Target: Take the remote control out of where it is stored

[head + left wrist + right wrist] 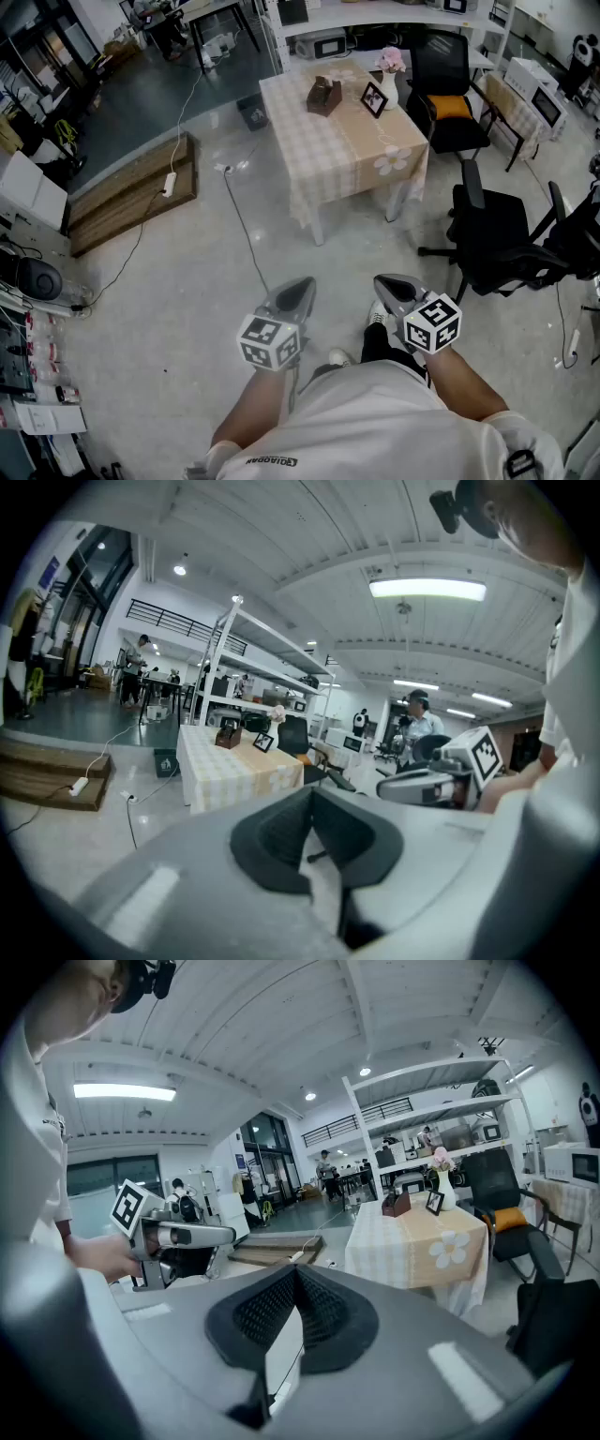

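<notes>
With left gripper (302, 285) and right gripper (388, 282) pinched closed and empty, well off from table (319, 155): could trip on cable (239, 216) or topple vase (389, 91) near box (323, 96).

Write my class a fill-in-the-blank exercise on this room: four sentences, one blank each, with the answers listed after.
1. The left claw and the right claw are both ____, with nothing between them.
2. The vase on the table holds ____ flowers.
3. The cushion on the black chair is ____.
4. In the head view, the brown box stands to the ____ of the photo frame.

Missing words: shut; pink; orange; left.
</notes>
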A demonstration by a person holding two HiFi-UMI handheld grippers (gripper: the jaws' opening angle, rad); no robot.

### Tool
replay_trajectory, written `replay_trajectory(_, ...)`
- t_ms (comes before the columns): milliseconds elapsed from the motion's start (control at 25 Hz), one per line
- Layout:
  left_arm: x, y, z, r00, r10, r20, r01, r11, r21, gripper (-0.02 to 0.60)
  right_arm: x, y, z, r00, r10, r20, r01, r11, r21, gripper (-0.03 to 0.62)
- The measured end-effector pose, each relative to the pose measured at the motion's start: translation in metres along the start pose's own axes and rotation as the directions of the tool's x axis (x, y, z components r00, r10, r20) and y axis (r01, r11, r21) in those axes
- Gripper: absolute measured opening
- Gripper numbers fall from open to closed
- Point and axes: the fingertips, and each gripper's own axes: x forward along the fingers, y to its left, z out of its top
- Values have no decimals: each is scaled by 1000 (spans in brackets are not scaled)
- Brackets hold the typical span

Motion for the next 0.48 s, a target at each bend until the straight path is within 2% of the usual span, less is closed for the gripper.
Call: replay_trajectory(480,-2,-3,4,1000,-19,22,19,1000,2,5,-3,6,-5,1000,-11,-18,11,1000,-19,3)
